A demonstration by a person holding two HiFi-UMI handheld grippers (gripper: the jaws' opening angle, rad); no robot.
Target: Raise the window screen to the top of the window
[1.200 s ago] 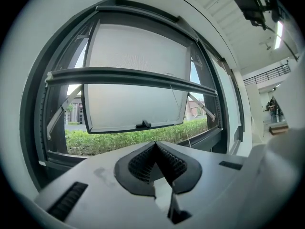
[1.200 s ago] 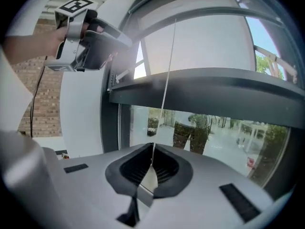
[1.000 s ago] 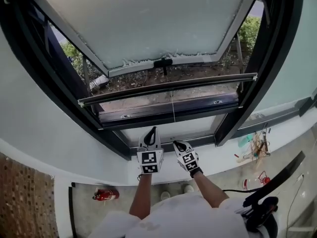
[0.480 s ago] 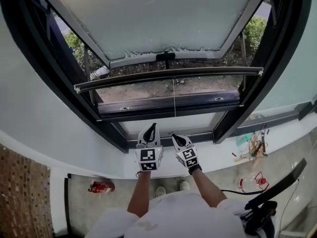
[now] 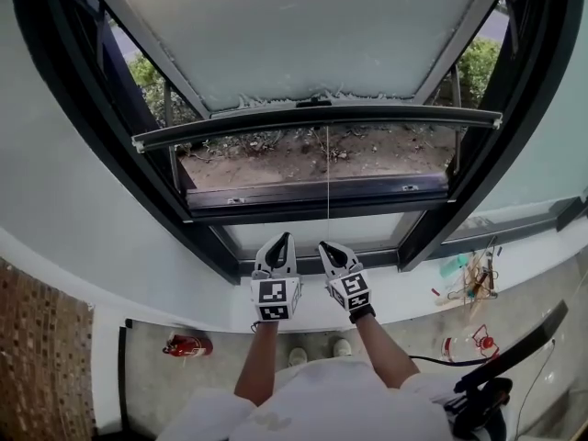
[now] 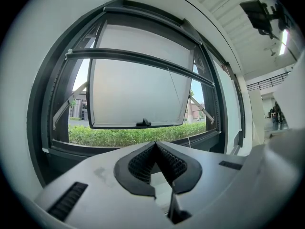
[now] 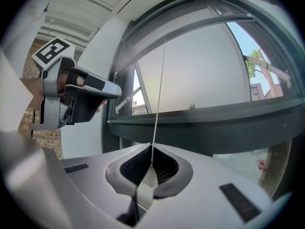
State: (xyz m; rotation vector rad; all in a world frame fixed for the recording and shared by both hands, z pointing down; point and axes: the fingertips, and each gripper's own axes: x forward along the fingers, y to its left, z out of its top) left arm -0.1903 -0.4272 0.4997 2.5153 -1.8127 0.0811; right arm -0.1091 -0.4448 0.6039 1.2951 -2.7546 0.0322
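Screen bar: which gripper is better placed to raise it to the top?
Right. The right gripper is shut on the cord that runs up to the screen bar; the left gripper is shut on nothing.

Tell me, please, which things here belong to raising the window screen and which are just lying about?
Job in hand:
screen bar
pull cord
right hand-held gripper, shut on the pull cord
window frame

Lying about:
red fire extinguisher on the floor
heap of small items on the floor
left hand-held gripper, shut, holding nothing
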